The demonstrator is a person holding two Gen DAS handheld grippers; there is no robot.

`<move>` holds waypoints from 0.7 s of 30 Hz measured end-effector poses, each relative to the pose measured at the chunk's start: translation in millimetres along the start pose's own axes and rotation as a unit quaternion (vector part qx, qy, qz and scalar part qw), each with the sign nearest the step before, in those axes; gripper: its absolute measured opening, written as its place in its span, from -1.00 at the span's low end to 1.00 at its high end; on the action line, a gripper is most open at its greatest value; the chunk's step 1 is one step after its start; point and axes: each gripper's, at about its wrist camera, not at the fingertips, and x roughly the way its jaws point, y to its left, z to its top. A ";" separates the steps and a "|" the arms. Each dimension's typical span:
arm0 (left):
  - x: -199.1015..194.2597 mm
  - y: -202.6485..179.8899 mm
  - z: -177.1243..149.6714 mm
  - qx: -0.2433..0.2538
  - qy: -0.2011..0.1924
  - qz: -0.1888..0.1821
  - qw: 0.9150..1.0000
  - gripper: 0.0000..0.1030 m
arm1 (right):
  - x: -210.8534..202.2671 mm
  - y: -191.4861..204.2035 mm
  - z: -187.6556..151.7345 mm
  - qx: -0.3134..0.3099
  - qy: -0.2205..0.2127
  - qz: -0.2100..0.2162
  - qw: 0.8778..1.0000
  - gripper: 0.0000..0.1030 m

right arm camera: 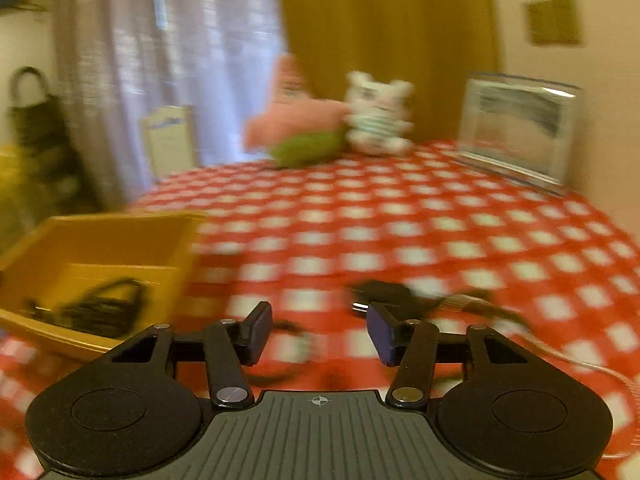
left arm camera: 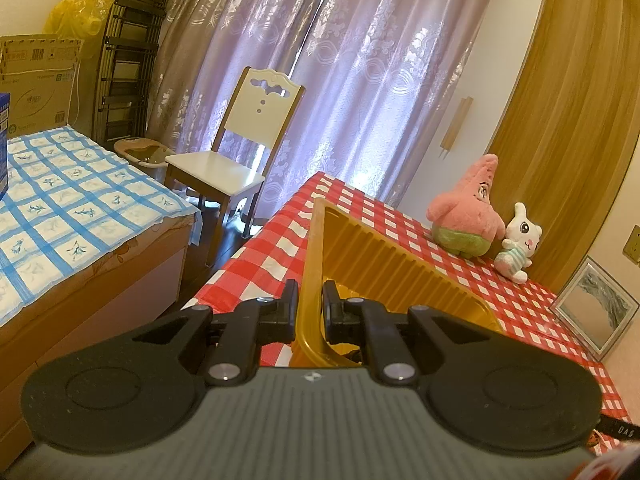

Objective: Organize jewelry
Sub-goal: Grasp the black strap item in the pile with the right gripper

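Pink plush (left arm camera: 466, 216) and white bunny (left arm camera: 518, 244) beyond tilted yellow tray (left arm camera: 376, 256).

checkered table (right arm camera: 400, 224), yellow tray (right arm camera: 120, 240), plush toys (right arm camera: 376, 116)

The whole right wrist view is smeared. Dark items (right arm camera: 100, 308) inside the yellow tray (right arm camera: 168, 248), at nine o'clock, cannot be identified. Another dark thing (right arm camera: 390, 294) at the center is unreadable. In the left wrist view the gripper body hides the tray's near end.
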 end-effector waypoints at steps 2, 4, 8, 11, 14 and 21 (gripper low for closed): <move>-0.1 -0.1 0.1 0.000 0.000 0.000 1.000 -0.79 | 5.4 -14.2 -3.1 -0.006 0.005 -0.031 0.999 0.06; 0.0 0.0 0.1 0.000 0.000 0.000 1.000 -0.79 | 12.1 -20.8 -5.1 -0.016 0.011 -0.043 0.999 0.06; -0.1 -0.2 0.4 0.000 0.000 0.000 1.000 -0.79 | 23.7 -19.1 -7.3 -0.049 0.012 -0.046 0.998 0.06; 0.0 -0.3 0.0 0.000 0.000 0.000 1.000 -0.79 | 35.6 -8.8 -7.5 -0.072 0.009 -0.055 0.996 -0.08; 0.2 -0.4 0.0 0.000 0.000 0.000 1.000 -0.79 | 43.0 -4.9 -5.6 -0.078 0.010 -0.057 0.995 -0.51; 0.2 -0.8 -0.2 -0.001 0.000 0.000 1.000 -0.79 | 33.2 10.1 -10.7 -0.056 0.011 -0.024 0.998 -0.55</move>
